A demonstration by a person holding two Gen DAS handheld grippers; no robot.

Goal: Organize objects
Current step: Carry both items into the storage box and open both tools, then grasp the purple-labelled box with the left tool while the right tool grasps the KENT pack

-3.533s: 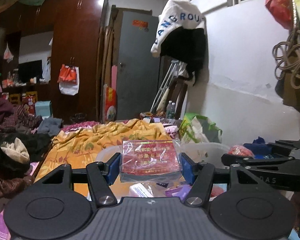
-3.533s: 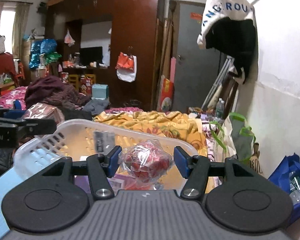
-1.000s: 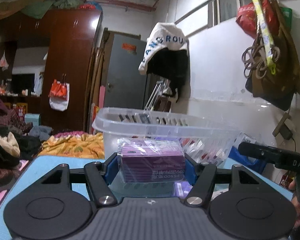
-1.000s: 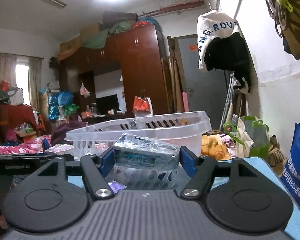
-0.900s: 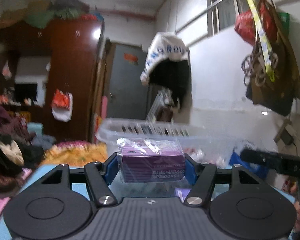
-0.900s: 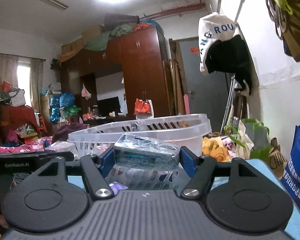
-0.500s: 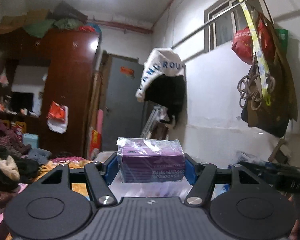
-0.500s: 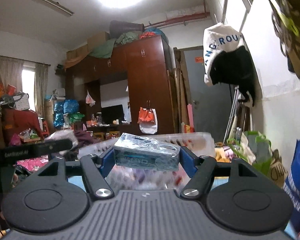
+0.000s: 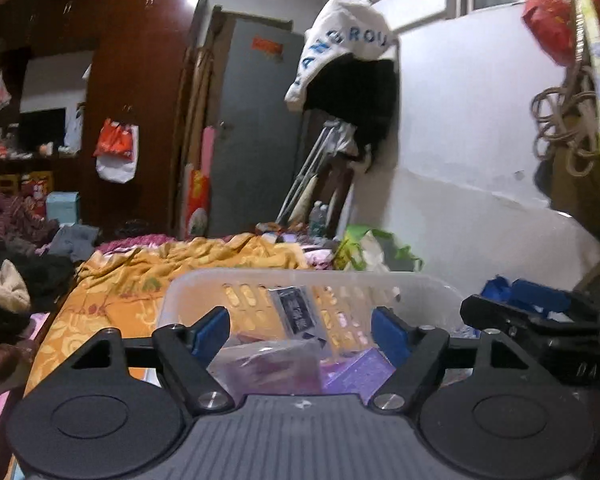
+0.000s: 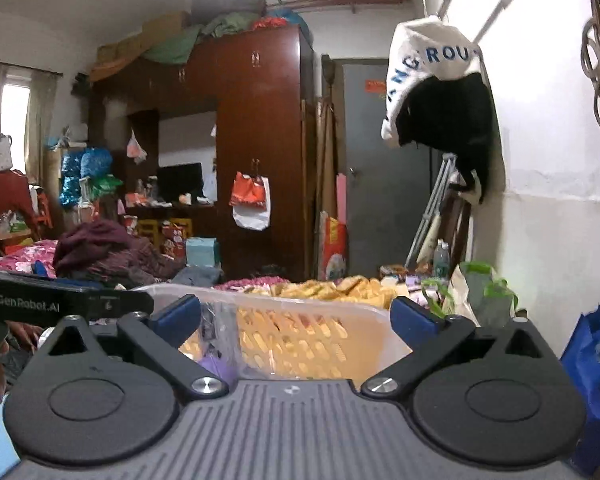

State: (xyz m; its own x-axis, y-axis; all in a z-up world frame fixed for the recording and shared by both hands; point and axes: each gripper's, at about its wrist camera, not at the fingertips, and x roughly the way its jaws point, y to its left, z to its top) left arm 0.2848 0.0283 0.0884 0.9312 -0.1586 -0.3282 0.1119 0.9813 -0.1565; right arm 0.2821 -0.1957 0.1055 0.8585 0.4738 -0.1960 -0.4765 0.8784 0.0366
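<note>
Both the left gripper (image 9: 300, 330) and right gripper (image 10: 296, 316) are opening, empty, over the basket (image 9: 420, 284) lying just ahead below them

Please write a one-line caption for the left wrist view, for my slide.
Left hand-held gripper, jaws opening, above a purple packet inside the white plastic basket.

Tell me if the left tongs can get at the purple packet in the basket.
Probably yes: the left tongs, jaws opening, hang just above the purple packet inside the open-topped basket, nothing between.
</note>
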